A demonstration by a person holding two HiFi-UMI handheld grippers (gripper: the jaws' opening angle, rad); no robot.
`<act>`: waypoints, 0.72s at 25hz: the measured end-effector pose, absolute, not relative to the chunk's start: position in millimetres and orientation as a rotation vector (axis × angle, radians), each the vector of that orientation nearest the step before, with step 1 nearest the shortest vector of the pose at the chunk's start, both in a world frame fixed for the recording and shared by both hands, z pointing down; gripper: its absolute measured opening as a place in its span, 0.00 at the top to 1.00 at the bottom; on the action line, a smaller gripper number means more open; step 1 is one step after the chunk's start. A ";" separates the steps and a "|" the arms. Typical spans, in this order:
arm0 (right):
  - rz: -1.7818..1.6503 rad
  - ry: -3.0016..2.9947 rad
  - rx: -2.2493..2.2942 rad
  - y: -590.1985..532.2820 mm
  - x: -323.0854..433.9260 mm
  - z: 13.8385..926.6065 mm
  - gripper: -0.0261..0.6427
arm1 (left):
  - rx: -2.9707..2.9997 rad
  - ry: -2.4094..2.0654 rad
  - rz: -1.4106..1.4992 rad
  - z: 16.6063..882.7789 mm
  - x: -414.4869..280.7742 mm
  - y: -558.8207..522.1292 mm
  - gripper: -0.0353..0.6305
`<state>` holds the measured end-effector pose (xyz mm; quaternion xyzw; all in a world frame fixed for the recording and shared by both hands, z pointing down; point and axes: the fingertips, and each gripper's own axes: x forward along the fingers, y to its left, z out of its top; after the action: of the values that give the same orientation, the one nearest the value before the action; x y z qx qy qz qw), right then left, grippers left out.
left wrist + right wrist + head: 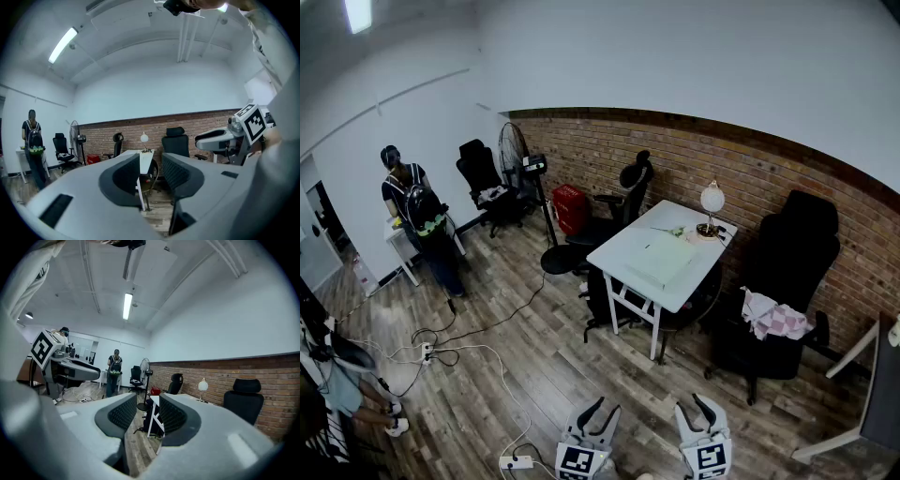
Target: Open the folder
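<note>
Across the upper right of the head view runs a brick wall [750, 178], and a wooden floor [516, 366] fills the lower half. The white worktop [623, 246] stands right of centre, well apart from me. To its right, a black office chair [792, 253] carries a pink-checked cloth [778, 319] on its seat. A person [417, 220] with a backpack stands at the left edge of the frame, and a standing fan [514, 150] sits against the wall, up and left of centre.

The folder [661, 258], pale green, lies flat on the worktop near its middle. A globe lamp [712, 202] stands just beyond it at the far corner.

At the bottom edge I see both tools side by side. The left hand-held gripper [600, 411] has its jaws spread, and its own view shows only the distant worktop through the gap. The right hand-held gripper [695, 405] is likewise spread, with nothing between its pads. Both are far from the folder.
</note>
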<state>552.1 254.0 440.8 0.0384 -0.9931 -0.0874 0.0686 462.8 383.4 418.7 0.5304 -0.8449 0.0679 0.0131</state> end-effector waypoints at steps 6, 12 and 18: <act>-0.201 -3.042 0.127 237.9 551.9 437.1 0.74 | 1.657 -2.625 0.245 421.6 467.8 365.0 0.73; -0.209 -3.026 0.110 227.2 538.6 434.9 0.74 | 1.652 -2.635 0.251 420.1 457.1 352.0 0.73; -0.241 -3.012 0.080 213.5 516.4 444.3 0.74 | 1.650 -2.632 0.264 425.8 437.4 334.3 0.73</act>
<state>516.4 213.5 444.3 0.0265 -0.9947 -0.0795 0.0594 437.4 334.3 425.8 0.5293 -0.8441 0.0845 0.0120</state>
